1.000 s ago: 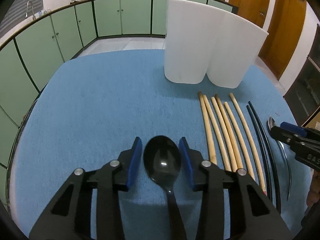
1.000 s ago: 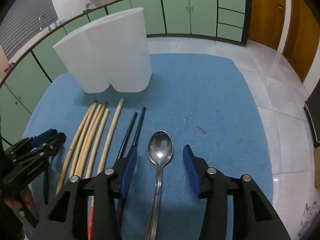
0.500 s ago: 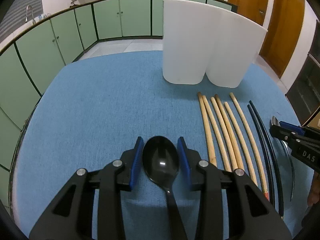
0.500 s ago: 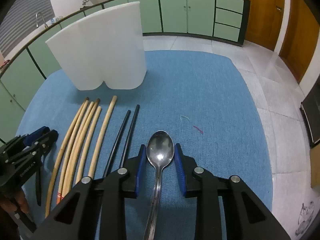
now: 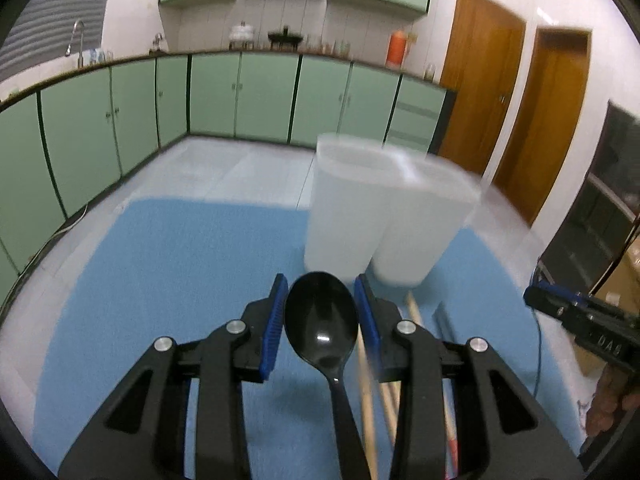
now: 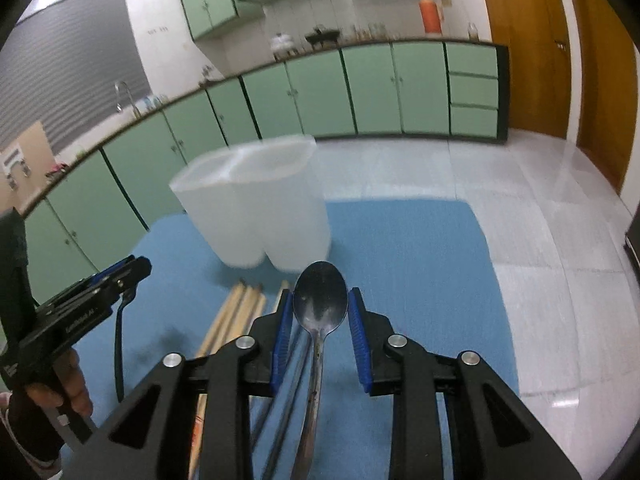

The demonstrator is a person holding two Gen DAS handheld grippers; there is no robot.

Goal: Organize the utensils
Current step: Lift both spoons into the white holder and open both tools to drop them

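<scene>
Here the blue table (image 5: pixel 168 264) carries the white two-compartment holder (image 5: pixel 384 220) and wooden chopsticks (image 6: pixel 236 312). The left tool (image 5: pixel 321 314) is clamped on a black spoon (image 5: pixel 320 316), the right tool (image 6: pixel 320 316) on a steel spoon (image 6: pixel 320 300) (both lifted). Next, probably, each spoon drops into a compartment.

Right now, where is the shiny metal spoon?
The metal spoon is clamped between the right gripper's jaws, lifted above the blue mat, just in front of the white holder, with the wooden chopsticks lying to its left.
</scene>
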